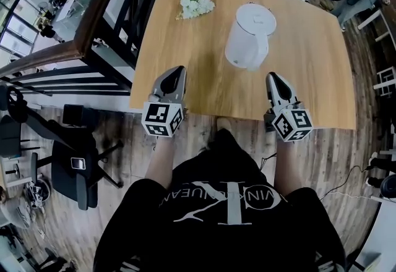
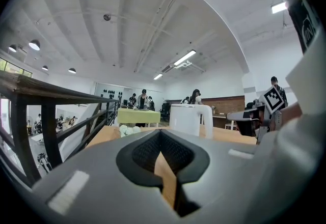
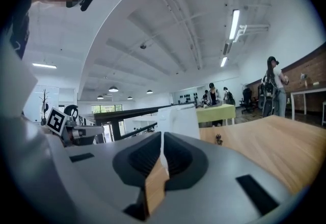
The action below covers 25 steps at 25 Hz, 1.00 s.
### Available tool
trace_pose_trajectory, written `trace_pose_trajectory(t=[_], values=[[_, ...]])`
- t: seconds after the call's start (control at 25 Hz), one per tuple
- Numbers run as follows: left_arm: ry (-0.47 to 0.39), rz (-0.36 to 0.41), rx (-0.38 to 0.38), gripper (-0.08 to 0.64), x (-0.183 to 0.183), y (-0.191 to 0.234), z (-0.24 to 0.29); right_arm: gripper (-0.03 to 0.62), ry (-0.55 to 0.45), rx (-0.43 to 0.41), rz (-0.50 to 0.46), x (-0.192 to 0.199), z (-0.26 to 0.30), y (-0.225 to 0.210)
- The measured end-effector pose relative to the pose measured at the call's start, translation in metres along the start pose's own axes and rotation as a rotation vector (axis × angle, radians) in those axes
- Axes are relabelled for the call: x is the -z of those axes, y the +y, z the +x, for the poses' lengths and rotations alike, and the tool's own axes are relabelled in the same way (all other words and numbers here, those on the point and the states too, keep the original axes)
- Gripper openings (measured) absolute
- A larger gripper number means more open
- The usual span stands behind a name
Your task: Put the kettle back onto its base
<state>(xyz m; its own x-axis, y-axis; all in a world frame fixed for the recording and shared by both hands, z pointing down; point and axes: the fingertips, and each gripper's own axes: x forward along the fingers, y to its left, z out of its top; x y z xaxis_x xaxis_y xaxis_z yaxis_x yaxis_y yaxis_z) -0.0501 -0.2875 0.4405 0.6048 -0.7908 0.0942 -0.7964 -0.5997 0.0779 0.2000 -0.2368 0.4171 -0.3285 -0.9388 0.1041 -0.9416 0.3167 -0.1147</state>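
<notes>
- Head view: the white kettle (image 1: 249, 36) is standing upright on the counter (image 1: 315, 73).
- You are holding the left gripper (image 1: 179, 70) over the near edge, jaws together.
- You are holding the right gripper (image 1: 273, 75) likewise, jaws together.

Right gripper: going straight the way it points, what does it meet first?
Probably the white kettle, standing on the table right ahead of the right gripper and its shut jaws; the depth is hard to judge.

Wood worktop (image 1: 309, 85) out front, plank floor (image 1: 198, 123) below, dark railing (image 1: 93, 17) along the left, black office chair (image 1: 71, 165) beside it. White ceiling (image 2: 127, 29) overhead, strip lights (image 3: 235, 24) on; green table (image 2: 138, 116) far back, brick wall (image 3: 311, 67) to the right.
</notes>
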Motion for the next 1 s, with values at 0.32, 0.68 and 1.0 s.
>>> trace_pose_trajectory(t=[0.32, 0.68, 1.0], values=[[-0.049, 0.033, 0.016, 0.003, -0.02, -0.009, 0.005, 0.02, -0.027, 0.033, -0.009, -0.011, -0.004, -0.007], [-0.087, 0.054, 0.026, 0.002, -0.038, -0.015, 0.011, 0.02, -0.056, 0.059, -0.005, -0.023, -0.007, -0.016], [-0.094, 0.058, 0.037, 0.002, -0.042, -0.021, 0.02, 0.02, -0.056, 0.061, 0.002, -0.022, -0.006, -0.024]])
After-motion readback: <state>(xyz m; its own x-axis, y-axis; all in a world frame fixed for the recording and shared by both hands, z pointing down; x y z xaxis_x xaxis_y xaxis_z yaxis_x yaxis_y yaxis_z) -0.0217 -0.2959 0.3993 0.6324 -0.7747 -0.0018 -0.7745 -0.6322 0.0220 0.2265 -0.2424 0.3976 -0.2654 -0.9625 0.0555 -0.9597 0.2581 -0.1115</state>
